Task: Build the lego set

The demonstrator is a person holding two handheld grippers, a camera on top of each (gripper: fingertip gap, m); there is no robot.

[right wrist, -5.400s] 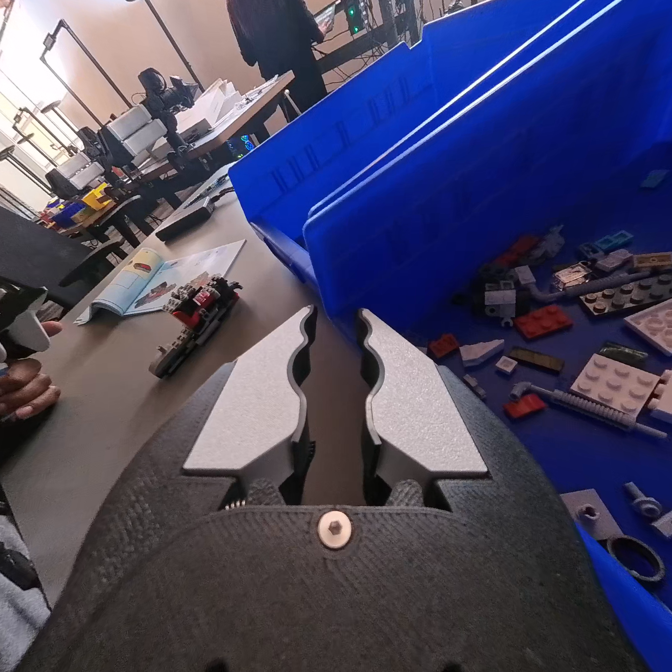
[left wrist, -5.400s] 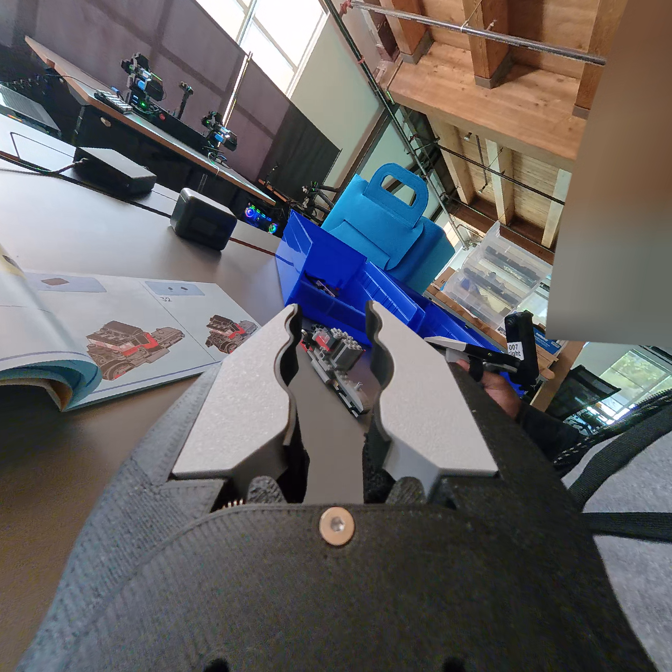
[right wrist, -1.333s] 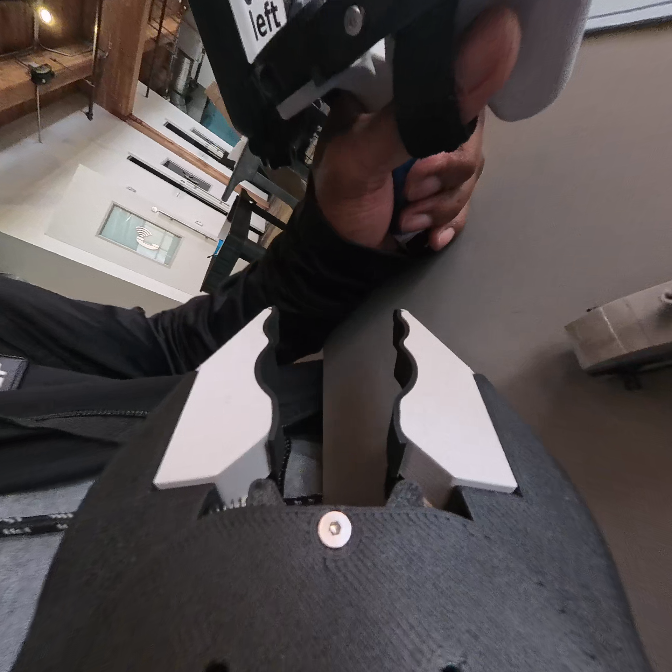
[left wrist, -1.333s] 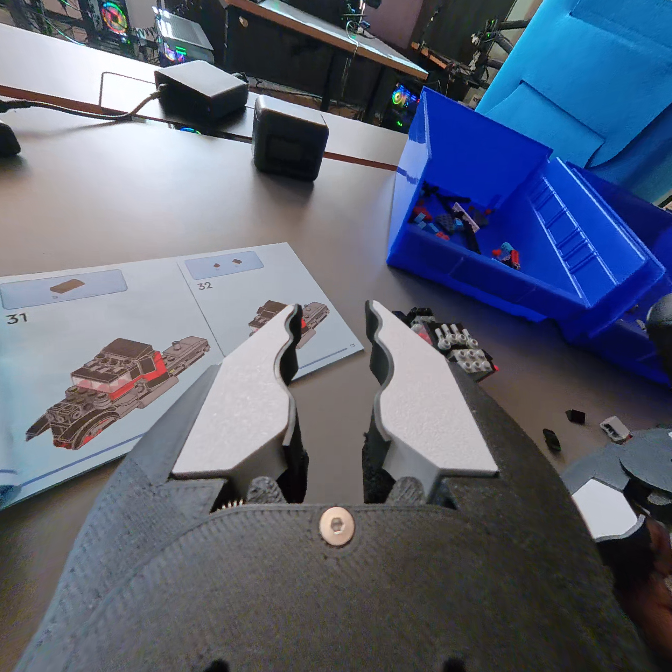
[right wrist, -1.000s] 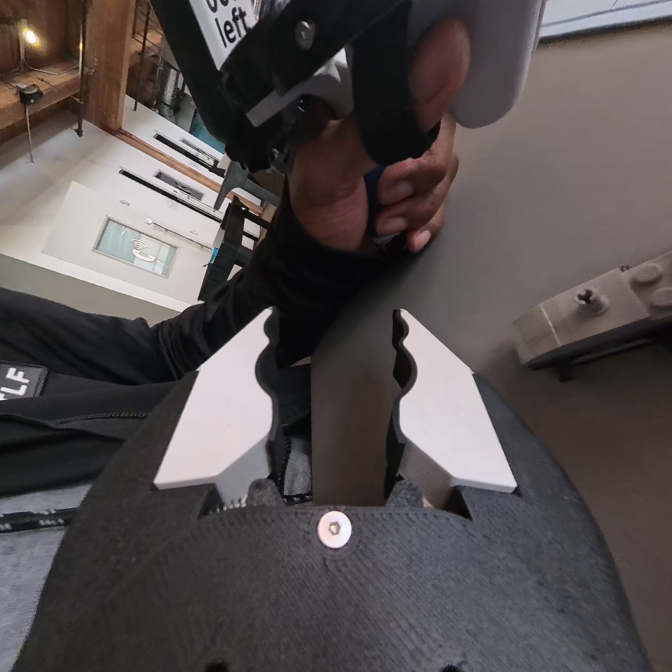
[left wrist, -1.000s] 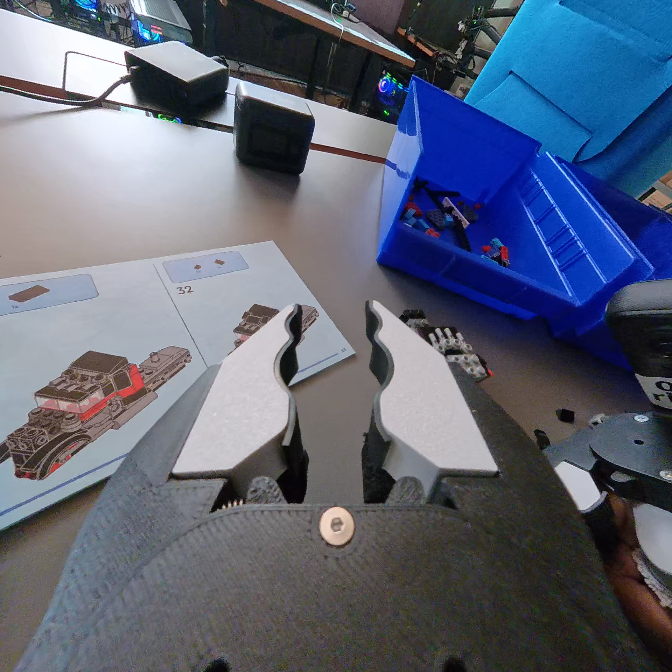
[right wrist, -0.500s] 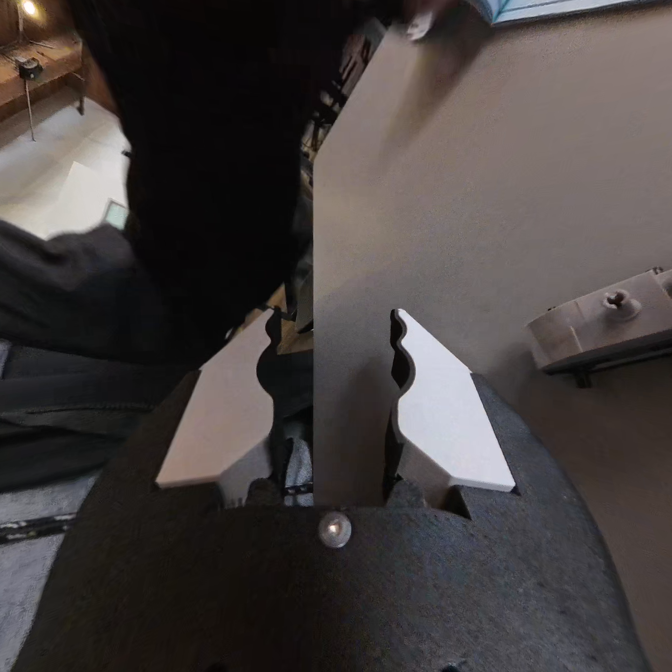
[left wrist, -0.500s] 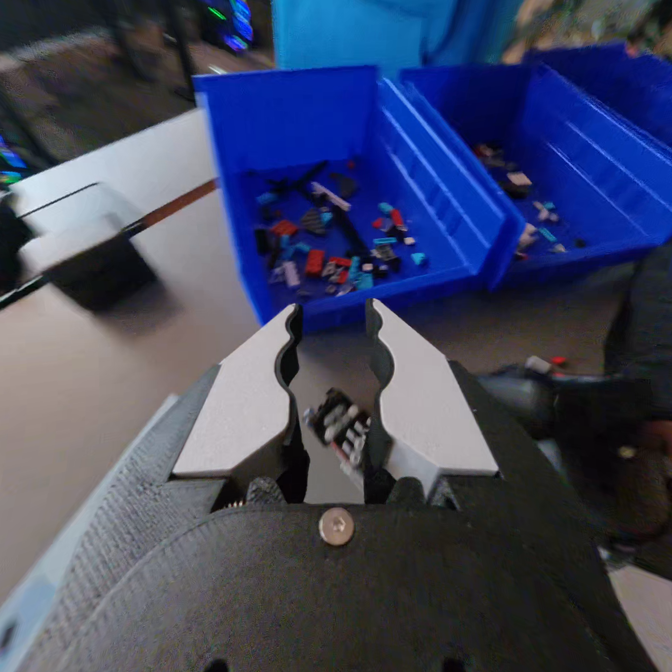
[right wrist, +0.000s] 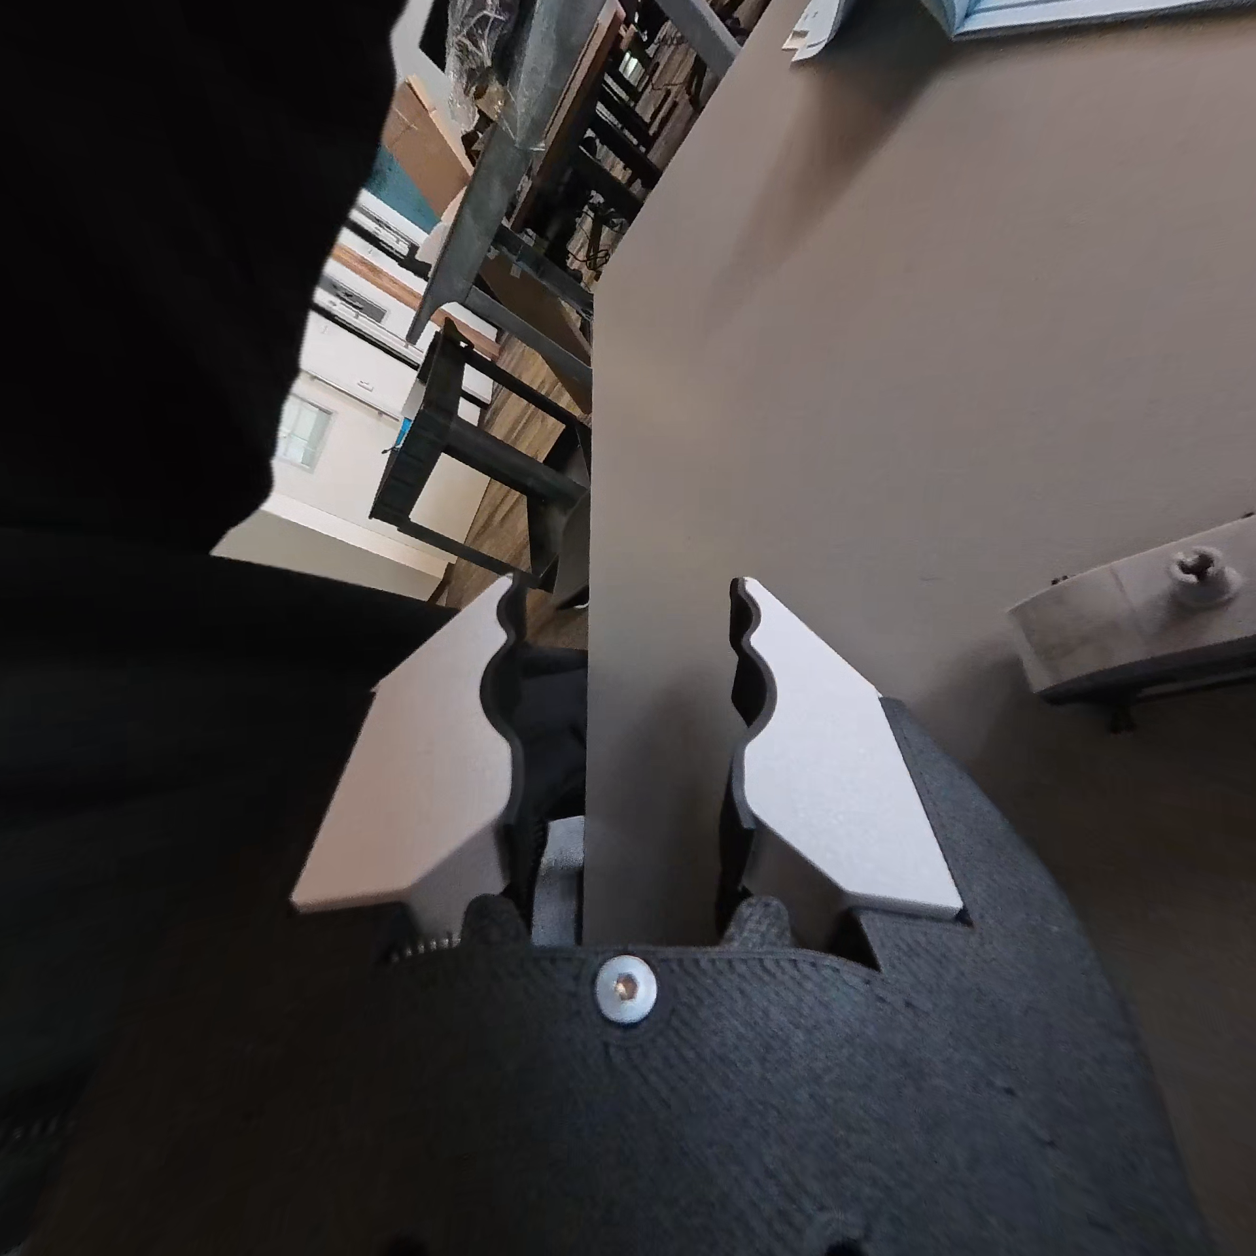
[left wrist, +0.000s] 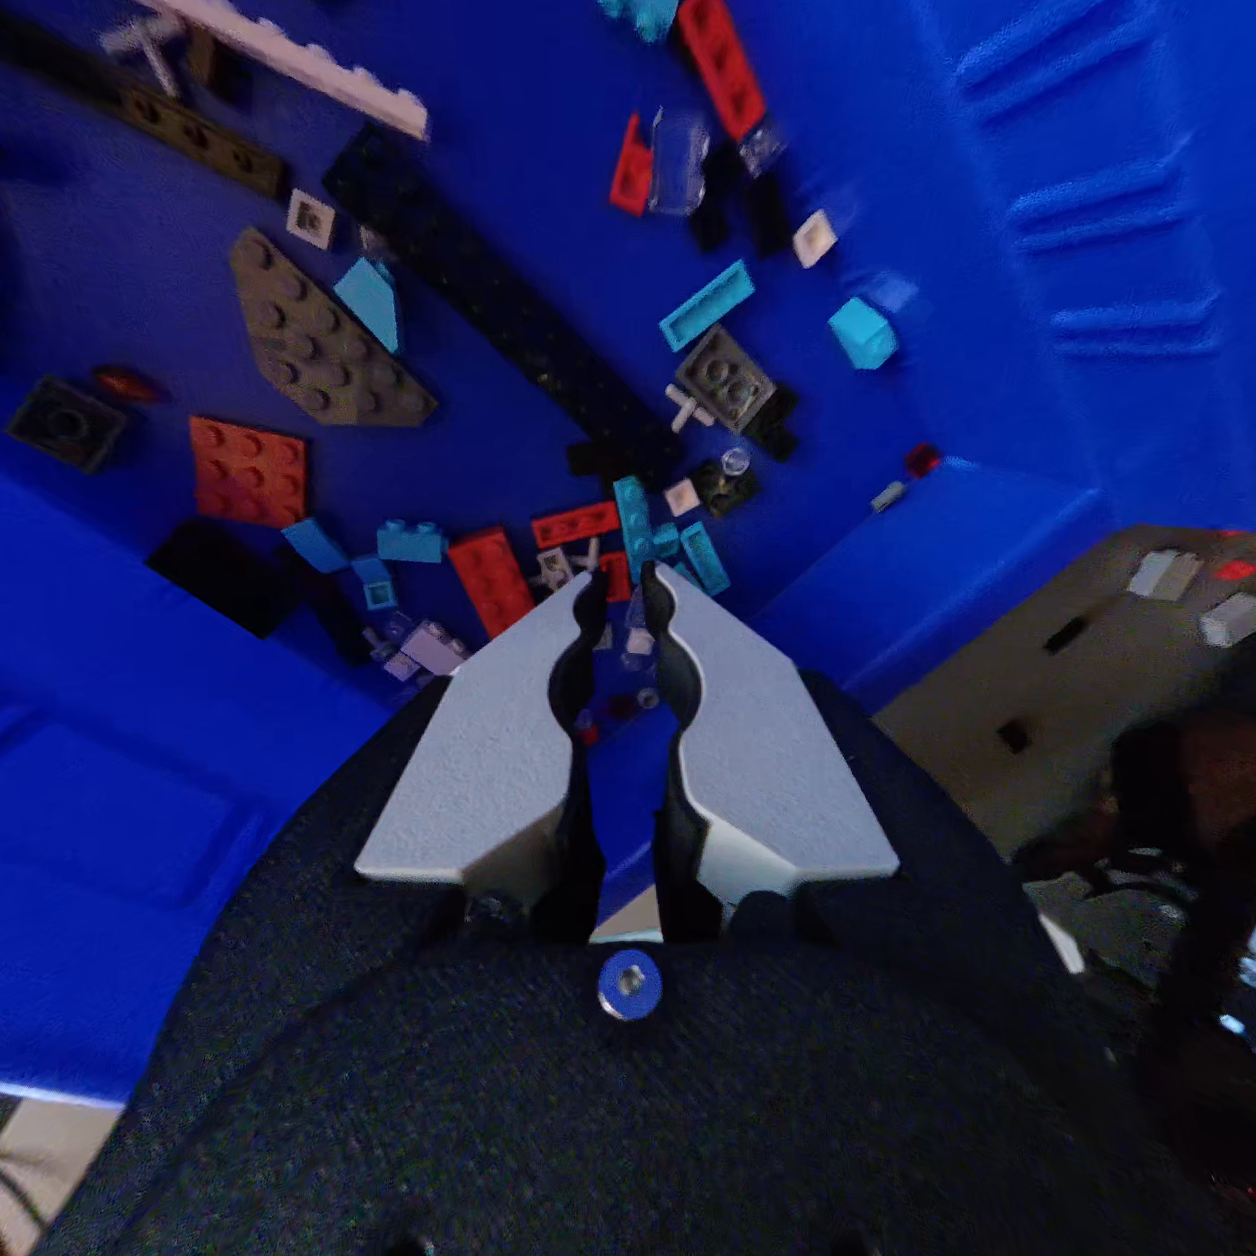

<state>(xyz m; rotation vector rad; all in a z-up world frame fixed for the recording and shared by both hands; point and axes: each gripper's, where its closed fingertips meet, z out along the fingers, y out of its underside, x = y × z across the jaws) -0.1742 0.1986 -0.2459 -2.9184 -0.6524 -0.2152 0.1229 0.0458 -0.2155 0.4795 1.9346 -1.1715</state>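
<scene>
Left hand-held gripper [left wrist: 617,583] narrowly parted over loose bricks [left wrist: 491,574] in blue bin [left wrist: 1060,421].

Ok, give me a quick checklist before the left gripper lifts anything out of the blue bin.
1. Left gripper inside the blue bin, above loose pieces: ok.
2. Small red piece between its tips actually gripped: cannot tell, blurred.
3. Tips clear of neighbours: not ok, teal bricks crowd them.
4. Right gripper open and empty: ok.
5. Grey piece on the table lies apart from it: ok.
</scene>
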